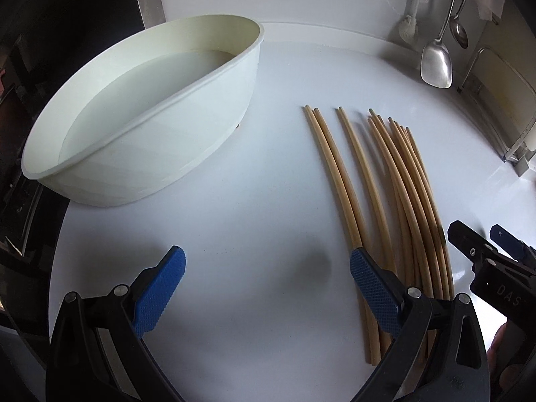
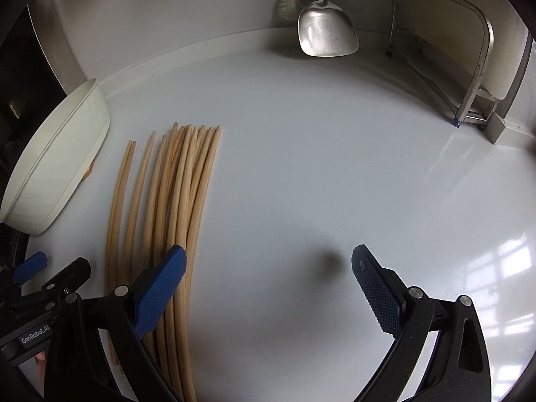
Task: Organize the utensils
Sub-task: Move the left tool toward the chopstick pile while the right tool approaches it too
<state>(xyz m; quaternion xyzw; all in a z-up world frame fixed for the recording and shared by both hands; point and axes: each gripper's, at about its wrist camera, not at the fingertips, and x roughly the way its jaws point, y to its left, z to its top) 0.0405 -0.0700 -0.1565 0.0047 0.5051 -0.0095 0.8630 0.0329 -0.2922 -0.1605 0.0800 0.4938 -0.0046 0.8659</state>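
chopsticks (image 2: 181,201): pale wood, matt
tub (image 1: 140,117): off-white plastic, smooth, kinda satin
countertop (image 2: 335,167): white, glossy
spatula (image 2: 326,30): shiny metal
gripper pads (image 1: 160,291): blue, knurled, rubbery-looking

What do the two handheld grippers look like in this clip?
Both the left gripper and the right gripper have black plastic linkage arms with silver pivot pins and blue cross-hatched finger pads. One body reads "GenRobot.AI"; the other shows "DAS". No sleeves or cables show.

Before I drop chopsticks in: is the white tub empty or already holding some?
Empty as far as shown. In the left wrist view the tub interior is bare white, and the chopsticks all lie on the counter beside it.
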